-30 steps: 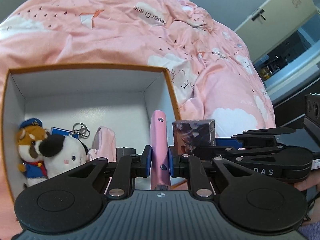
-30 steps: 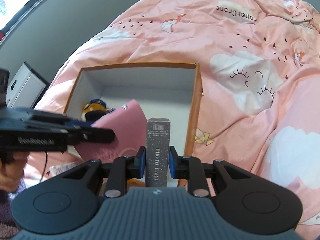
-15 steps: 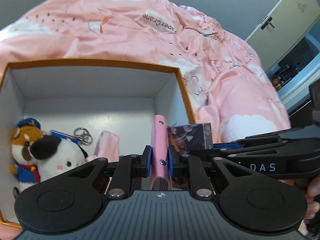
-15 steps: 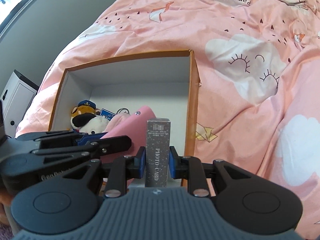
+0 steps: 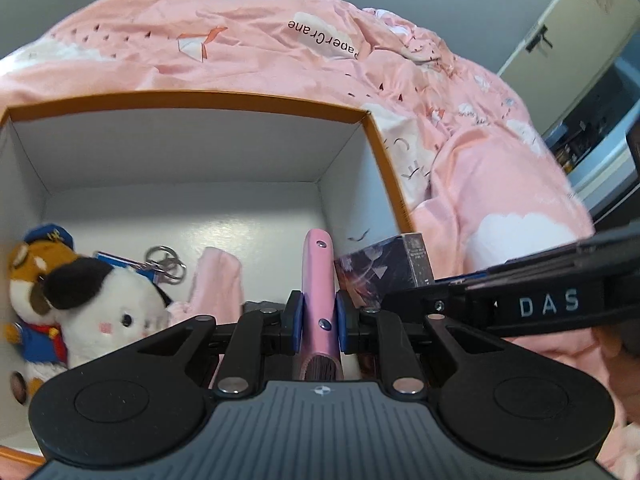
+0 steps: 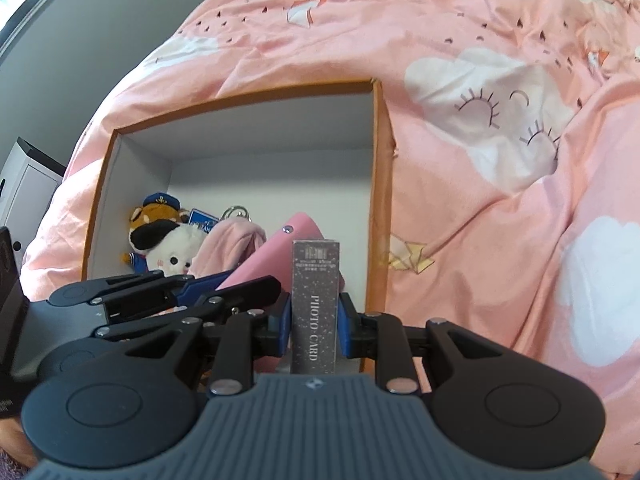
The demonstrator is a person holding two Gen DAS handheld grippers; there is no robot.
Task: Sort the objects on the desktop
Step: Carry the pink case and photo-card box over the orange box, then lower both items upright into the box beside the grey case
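Left gripper (image 5: pixel 317 318): blue pads clamped on a slim pink flat case with small metal rivets (image 5: pixel 318 280), held edge-on and upright over the near right part of the box.

Right gripper (image 6: pixel 314 322): pads closed on a tall grey speckled carton printed "PHOTO CARD" (image 6: pixel 315 300), upright, just right of the pink case, at the box's near right wall.

White-lined cardboard box with orange rim (image 5: pixel 192 98): holds, at near left, a white-and-black plush toy (image 5: pixel 106 310), a brown plush in blue sailor cap (image 5: pixel 36 256), a metal key ring (image 5: pixel 164 264) and a pale pink soft pouch (image 5: pixel 216 280).

Pink cloud-print quilt (image 6: pixel 500 140): lies under and around the box.
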